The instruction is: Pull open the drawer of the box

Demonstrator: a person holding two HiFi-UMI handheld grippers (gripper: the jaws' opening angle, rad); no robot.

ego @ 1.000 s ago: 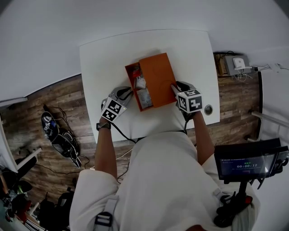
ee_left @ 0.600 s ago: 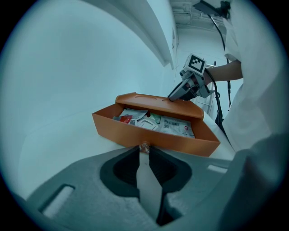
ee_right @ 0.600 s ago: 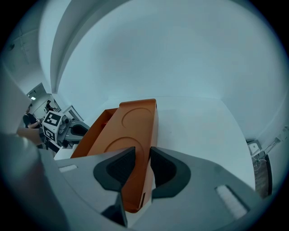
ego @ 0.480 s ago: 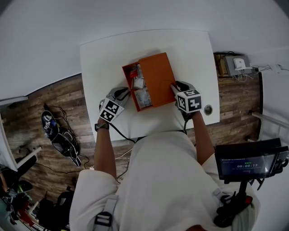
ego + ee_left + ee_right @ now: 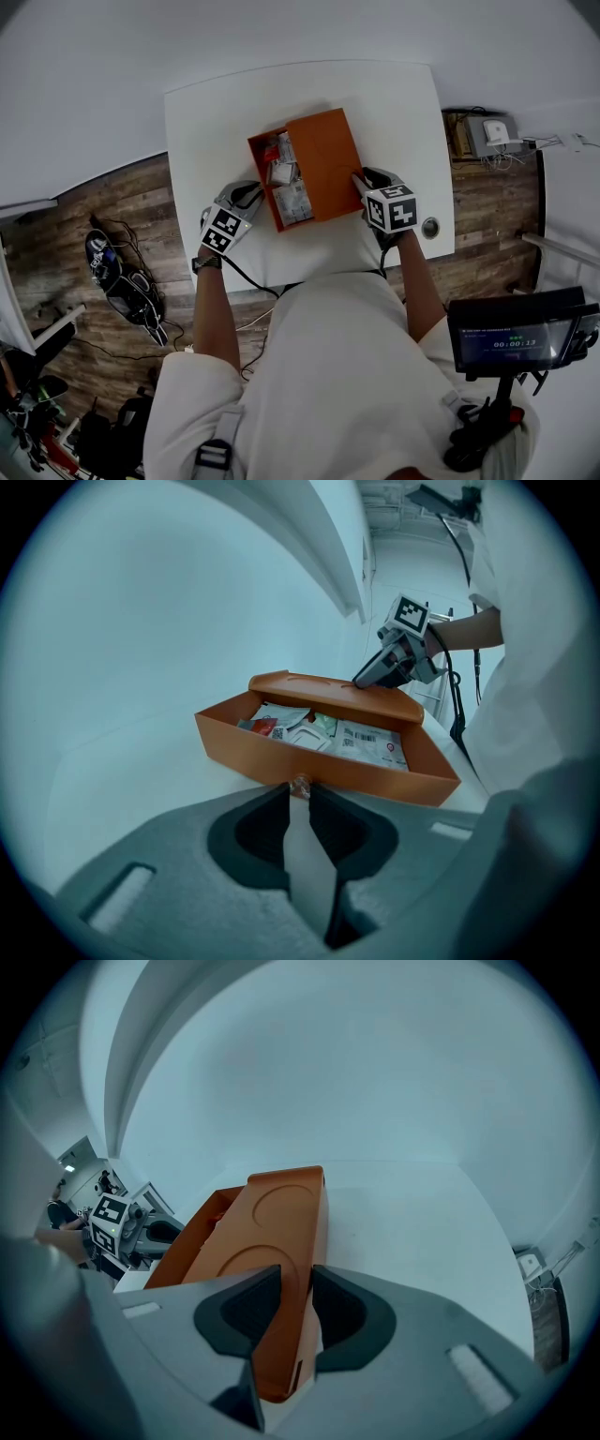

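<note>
An orange box (image 5: 325, 161) lies on the white table (image 5: 394, 103). Its drawer (image 5: 275, 183) stands out to the left and shows several packets (image 5: 367, 743). In the left gripper view my left gripper (image 5: 300, 789) is shut on the small knob (image 5: 300, 783) at the middle of the drawer's front wall (image 5: 375, 778). The head view shows that gripper (image 5: 255, 194) at the drawer's left side. My right gripper (image 5: 295, 1283) is shut on the near edge of the box's outer shell (image 5: 281, 1204); in the head view this gripper (image 5: 359, 181) sits at the box's right corner.
A round grommet (image 5: 430, 227) sits in the table near the right gripper. Wood floor with shoes and cables (image 5: 122, 281) lies to the left. A small screen on a stand (image 5: 511, 337) is at the right, and boxes with wires (image 5: 492, 131) are beyond the table's right edge.
The drawer has slid further out to the left, and the left gripper has moved left with it. The right gripper and the box's shell have stayed in place.
</note>
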